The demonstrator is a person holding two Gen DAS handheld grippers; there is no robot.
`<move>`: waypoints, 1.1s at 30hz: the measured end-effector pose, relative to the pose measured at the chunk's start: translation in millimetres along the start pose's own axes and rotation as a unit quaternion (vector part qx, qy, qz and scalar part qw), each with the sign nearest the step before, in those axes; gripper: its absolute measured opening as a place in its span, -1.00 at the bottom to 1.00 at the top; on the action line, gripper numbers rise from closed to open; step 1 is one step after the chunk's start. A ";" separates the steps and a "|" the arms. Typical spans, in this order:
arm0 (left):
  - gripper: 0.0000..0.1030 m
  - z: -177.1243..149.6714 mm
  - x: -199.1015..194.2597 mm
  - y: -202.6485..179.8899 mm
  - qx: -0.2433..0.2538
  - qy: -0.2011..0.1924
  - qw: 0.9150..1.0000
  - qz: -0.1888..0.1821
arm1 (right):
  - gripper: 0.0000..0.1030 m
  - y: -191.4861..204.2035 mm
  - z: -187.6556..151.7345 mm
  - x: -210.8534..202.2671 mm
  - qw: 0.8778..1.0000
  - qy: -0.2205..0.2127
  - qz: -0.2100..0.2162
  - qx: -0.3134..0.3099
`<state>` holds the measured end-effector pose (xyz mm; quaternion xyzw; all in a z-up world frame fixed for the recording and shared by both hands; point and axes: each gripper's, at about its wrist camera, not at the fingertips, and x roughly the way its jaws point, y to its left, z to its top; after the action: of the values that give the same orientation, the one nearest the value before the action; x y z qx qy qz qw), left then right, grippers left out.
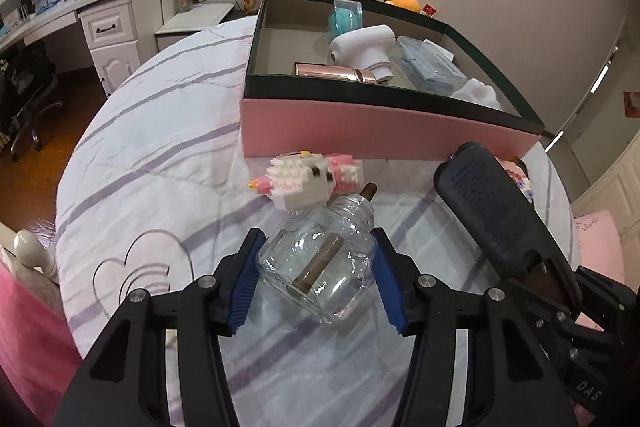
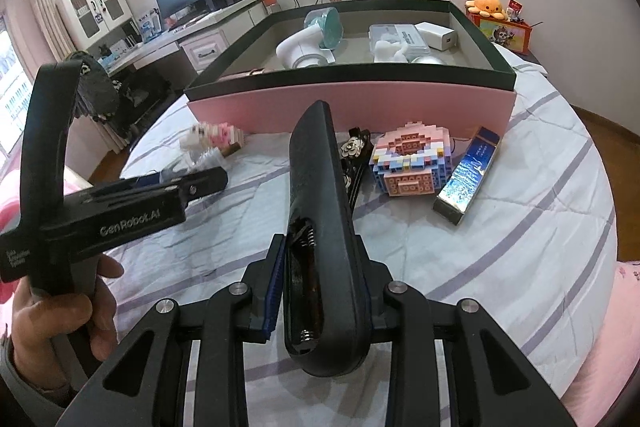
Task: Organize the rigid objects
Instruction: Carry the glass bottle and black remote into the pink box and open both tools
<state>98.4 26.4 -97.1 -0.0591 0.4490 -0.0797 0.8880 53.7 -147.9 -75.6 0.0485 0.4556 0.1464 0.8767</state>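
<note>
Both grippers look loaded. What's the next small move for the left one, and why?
Probably lift the glass bottle straight up: the left gripper has its blue pads closed on both sides, and the block bird sits against its neck. Then carry it to the pink box.

On the bed [image 2: 500, 259] the box [image 2: 352, 103] stood at the far side. Before it lay the brick bird [image 1: 308, 183] at the left, touching the glass bottle [image 1: 320, 263] just nearer. To the right lay the brick house [image 2: 412, 159], and right of it the flat packet [image 2: 468, 175].
</note>
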 end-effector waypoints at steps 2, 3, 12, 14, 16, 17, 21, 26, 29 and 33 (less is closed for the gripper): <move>0.05 -1.5 -3.9 -1.8 0.001 0.000 1.000 -0.001 | -0.60 0.9 0.6 -3.1 1.000 -0.003 0.003 0.000; 0.05 -3.3 -6.6 -3.1 0.002 -0.001 1.000 -0.002 | -0.61 2.0 1.0 -5.3 1.000 -0.006 0.004 -0.001; 0.05 -5.9 -18.6 -13.8 0.010 -0.010 1.000 -0.011 | -0.61 11.1 1.4 -1.7 1.000 0.002 0.000 -0.022; 0.05 -6.5 -19.0 -14.0 0.009 -0.009 1.000 -0.011 | -0.61 16.1 1.5 -1.0 1.000 0.000 0.000 -0.031; 0.05 -6.7 -19.0 -14.4 0.009 -0.008 1.000 -0.011 | -0.62 17.2 1.8 3.2 0.999 0.005 0.000 -0.032; 0.05 -6.9 -18.9 -14.3 0.010 -0.009 1.000 -0.009 | -0.62 16.7 2.2 6.8 0.999 0.009 -0.003 -0.034; 0.05 -6.7 -16.4 -13.3 0.008 -0.005 1.000 -0.008 | -0.63 11.5 0.2 27.5 0.999 0.022 -0.016 -0.032; 0.05 -5.9 -23.3 -11.9 0.012 -0.013 1.000 -0.007 | -0.66 13.7 1.6 14.1 1.000 0.005 0.004 -0.027; 0.05 -2.6 -32.2 -12.2 0.013 -0.023 1.000 -0.008 | -0.66 11.4 5.2 4.3 1.000 -0.004 0.017 -0.017; 0.05 8.5 -44.2 -16.4 0.019 -0.035 0.999 -0.007 | -0.66 12.0 15.6 -14.7 0.999 -0.023 0.030 -0.015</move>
<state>77.9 19.2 -54.4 -0.0483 0.4159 -0.0926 0.9034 55.9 -140.2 -52.4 0.0526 0.4318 0.1782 0.8826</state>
